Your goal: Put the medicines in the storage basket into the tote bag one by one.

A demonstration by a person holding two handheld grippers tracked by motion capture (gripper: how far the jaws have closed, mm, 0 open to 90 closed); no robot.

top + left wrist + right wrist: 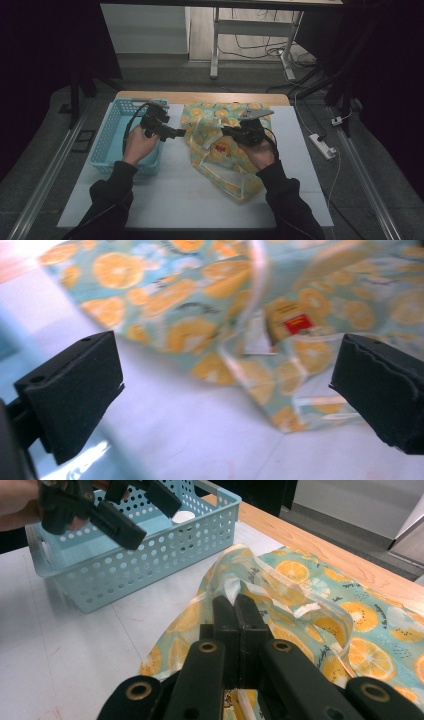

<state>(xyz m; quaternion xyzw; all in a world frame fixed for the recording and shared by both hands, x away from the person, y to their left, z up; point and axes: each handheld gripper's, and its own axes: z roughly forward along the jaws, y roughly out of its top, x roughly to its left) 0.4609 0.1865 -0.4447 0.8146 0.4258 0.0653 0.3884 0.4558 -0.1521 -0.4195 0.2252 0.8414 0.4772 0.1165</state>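
Containers: one blue perforated basket point(112, 145) at the left side of the table point(200, 200), its far end near the wooden far edge. Inside, per the right gripper view, one small white round item point(184, 516) by the far wall; rest of its floor hard to read.

One fabric bag point(225, 150), teal w/ orange-slice print, lies crumpled from the far edge toward table centre. Red label point(298, 323) on it. Contents cannot be told.

Left gripper point(175, 133): jaws spread wide, nothing between them; held over the gap between basket and bag, just beside the basket's right wall, tips pointing at the bag.

Right gripper point(235, 605): jaws pressed together, pinching the bag's pale-trimmed top edge; it sits over the bag's middle.

Edges/room: near half of the table is bare white surface. Narrow white strip between basket and bag. Bare strip along the right edge beside the bag. Basket's left wall runs close to the left edge.

Count: baskets 1, bags 1, grippers 2, white items 1.
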